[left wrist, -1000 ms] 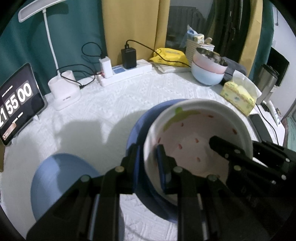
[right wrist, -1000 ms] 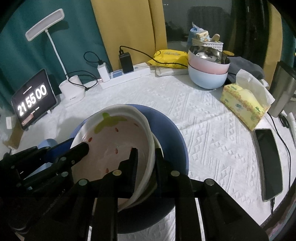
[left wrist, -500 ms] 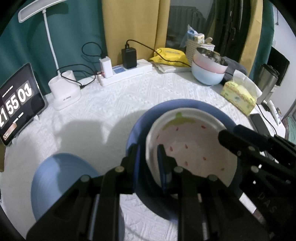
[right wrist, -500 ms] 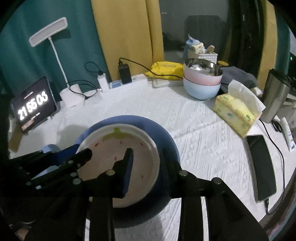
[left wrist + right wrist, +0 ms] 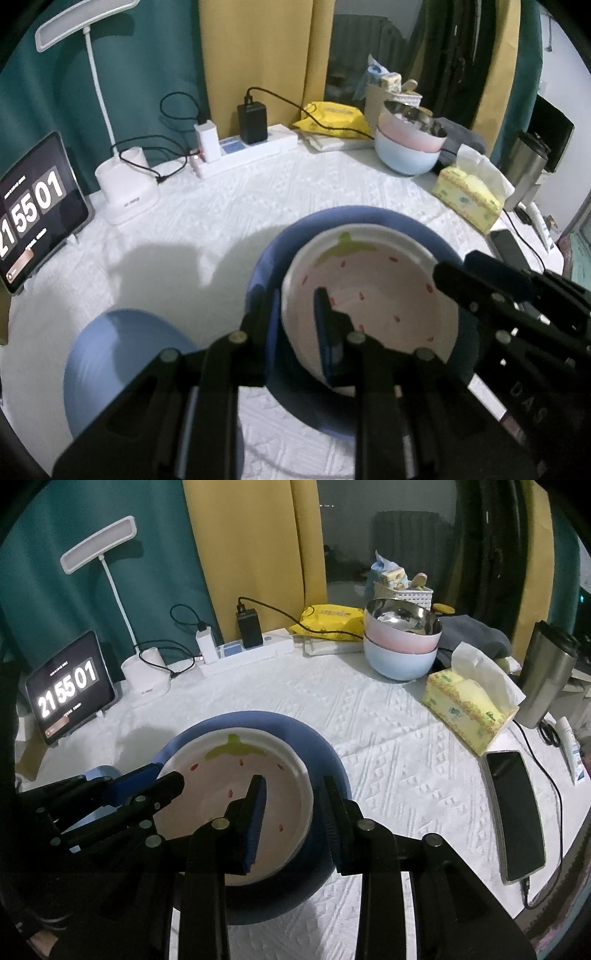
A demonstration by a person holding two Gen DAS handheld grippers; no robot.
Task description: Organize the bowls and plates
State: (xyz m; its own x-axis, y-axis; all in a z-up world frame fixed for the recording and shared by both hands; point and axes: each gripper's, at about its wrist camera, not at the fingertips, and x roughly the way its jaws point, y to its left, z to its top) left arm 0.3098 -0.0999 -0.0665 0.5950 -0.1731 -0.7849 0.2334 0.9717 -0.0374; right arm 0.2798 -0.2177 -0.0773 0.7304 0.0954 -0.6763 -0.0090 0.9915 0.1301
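Observation:
A white strawberry-pattern bowl [image 5: 373,291] lies inside a large dark blue plate [image 5: 354,225] on the table; both also show in the right wrist view, the bowl [image 5: 236,775] and the plate [image 5: 325,753]. My left gripper [image 5: 295,306] is open with its fingers astride the bowl's left rim. My right gripper [image 5: 291,794] is open with its fingers astride the bowl's right rim. A smaller light blue plate [image 5: 125,350] lies on the table to the left. Stacked pink and light blue bowls with a steel one on top [image 5: 400,642] stand at the back right.
At the back: a clock tablet [image 5: 70,690], a desk lamp [image 5: 146,675] and a power strip with chargers [image 5: 247,650]. At the right: a tissue box [image 5: 469,705], a phone [image 5: 515,812] and a steel tumbler [image 5: 546,675].
The strawberry bowl has come down from a tilt to lie in the dark blue plate. Both grippers have opened off its rim, and the right one has drawn back.

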